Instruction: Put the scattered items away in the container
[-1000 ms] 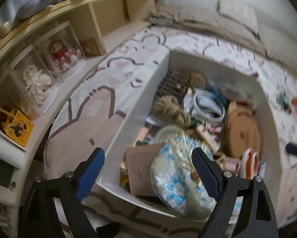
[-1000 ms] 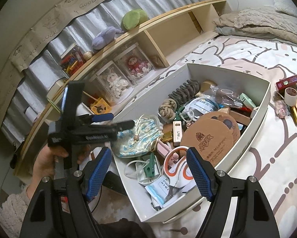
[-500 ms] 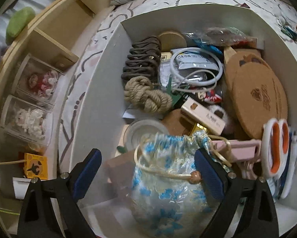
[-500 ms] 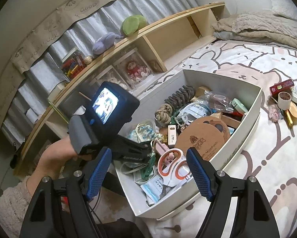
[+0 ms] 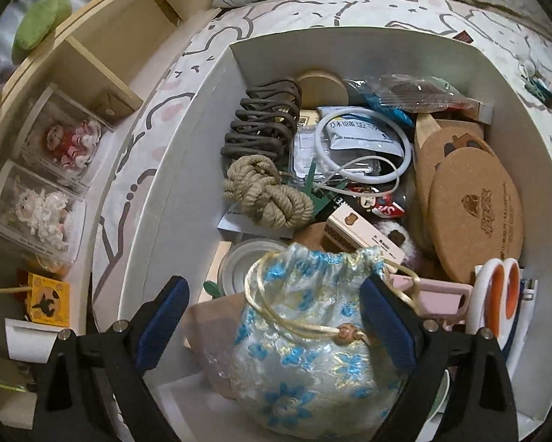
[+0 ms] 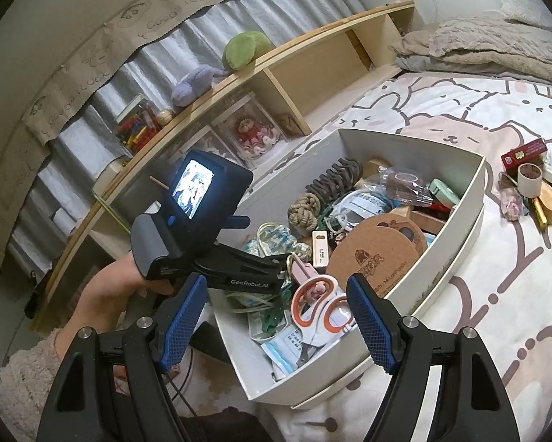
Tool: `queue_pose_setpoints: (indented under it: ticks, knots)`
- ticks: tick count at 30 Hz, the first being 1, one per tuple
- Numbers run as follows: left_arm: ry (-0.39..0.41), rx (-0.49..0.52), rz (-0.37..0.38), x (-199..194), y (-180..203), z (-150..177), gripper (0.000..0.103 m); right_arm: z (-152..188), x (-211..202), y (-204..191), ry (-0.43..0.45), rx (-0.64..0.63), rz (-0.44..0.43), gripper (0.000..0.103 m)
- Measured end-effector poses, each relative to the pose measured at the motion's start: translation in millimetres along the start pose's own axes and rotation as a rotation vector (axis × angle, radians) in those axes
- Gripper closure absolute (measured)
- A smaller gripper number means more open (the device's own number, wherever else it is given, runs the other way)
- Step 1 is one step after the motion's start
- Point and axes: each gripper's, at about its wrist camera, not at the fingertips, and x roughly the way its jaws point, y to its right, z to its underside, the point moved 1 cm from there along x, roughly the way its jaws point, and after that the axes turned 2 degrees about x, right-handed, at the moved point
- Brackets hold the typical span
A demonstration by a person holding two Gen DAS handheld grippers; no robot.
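Left gripper (image 5: 274,326) is angled down into the near end of the white box (image 5: 187,169), which sits on a bed with a cartoon-print sheet (image 6: 515,258). Its blue pads stand wide apart around a blue-and-gold floral drawstring pouch (image 5: 305,353); a clear gap shows on the left pad's side, while the right pad lies just beside the pouch's gathered neck, contact not resolvable. Jaws read as released, nothing clamped. The pouch lies inside the box on top of a brown card and a round clear lid. Other contents of the box: knotted rope (image 5: 266,197), dark coiled hair claw (image 5: 263,121), white cable loop, cork coasters (image 5: 474,210), small cream carton, pink item, orange-and-white scissors (image 5: 504,294). Right gripper (image 6: 276,318) hangs outside the near corner of the box, jaws wide and empty. In the right wrist view a hand (image 6: 121,287) holds the left tool. Still out on the sheet, well apart from the box: red packet (image 6: 524,153), tape roll (image 6: 530,178), a gold tube and other small pieces.
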Motion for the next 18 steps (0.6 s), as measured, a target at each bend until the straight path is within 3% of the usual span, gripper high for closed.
queue_pose_setpoints:
  ticks: [8, 18]
  knots:
    - [0.079, -0.031, 0.079, -32, 0, 13, 0.007, -2, -4, -13, 0.015, -0.033, 0.019, 0.025]
    - [0.133, -0.049, 0.076, -58, 5, 22, 0.007, -1, -18, -33, 0.042, -0.092, 0.04, 0.025]
